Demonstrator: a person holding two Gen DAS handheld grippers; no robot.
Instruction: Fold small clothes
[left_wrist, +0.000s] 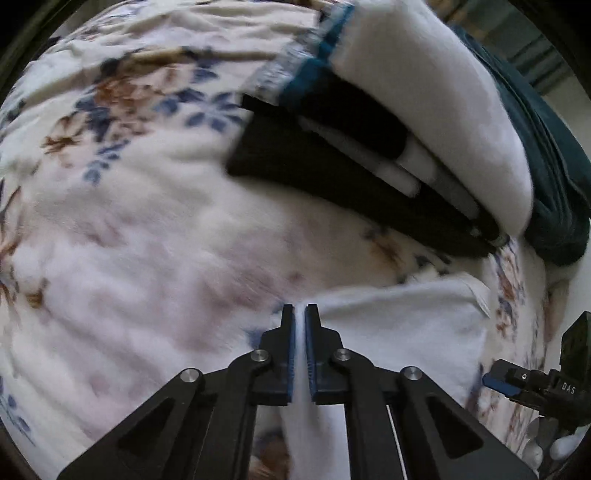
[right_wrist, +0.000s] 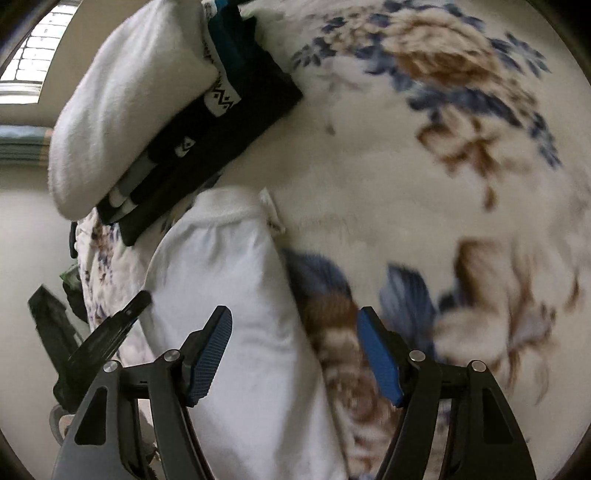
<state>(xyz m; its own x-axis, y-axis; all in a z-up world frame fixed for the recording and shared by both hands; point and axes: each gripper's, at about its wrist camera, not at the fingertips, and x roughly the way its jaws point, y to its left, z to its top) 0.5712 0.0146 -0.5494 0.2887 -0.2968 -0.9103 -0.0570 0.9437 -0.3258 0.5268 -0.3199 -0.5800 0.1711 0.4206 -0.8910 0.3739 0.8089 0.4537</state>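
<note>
The left gripper (left_wrist: 300, 314) is clenched on a fold of the white garment (left_wrist: 399, 332), soft cotton pinched between its blue-padded fingers (left_wrist: 291, 354) at six o'clock of the left wrist view. The garment spreads toward four o'clock over a fleecy floral blanket (left_wrist: 147, 221). At two o'clock lies a stack of folded clothes (left_wrist: 332, 155), black, white and teal. The right gripper (right_wrist: 295, 347) is released, jaws wide apart, hovering over the garment's edge, its ribbed blue pads (right_wrist: 210, 354) bare.

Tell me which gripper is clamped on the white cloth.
The left gripper: shut on the white cloth. The right gripper is open, holding nothing.
</note>
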